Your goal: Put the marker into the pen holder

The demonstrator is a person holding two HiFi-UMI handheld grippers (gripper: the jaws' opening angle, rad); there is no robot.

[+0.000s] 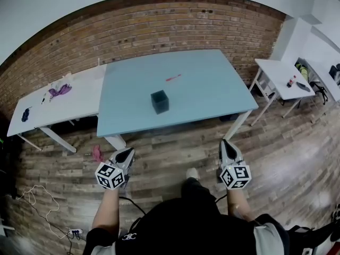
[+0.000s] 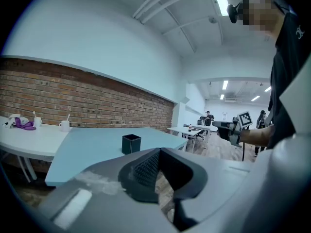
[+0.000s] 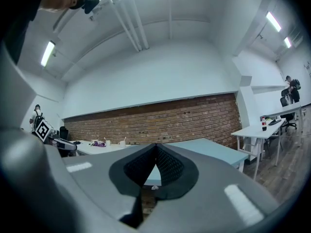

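A dark square pen holder stands near the middle of the light blue table. A red marker lies flat on the table beyond it, toward the brick wall. My left gripper and right gripper hover over the wooden floor, short of the table's near edge; both are shut and empty. In the left gripper view the shut jaw tips point at the pen holder, and the marker does not show. The right gripper view shows the shut tips before the blue table.
A white table with mugs and a purple thing adjoins the blue one on the left. Another white table with a bottle stands at the right. A pink object and cables lie on the floor.
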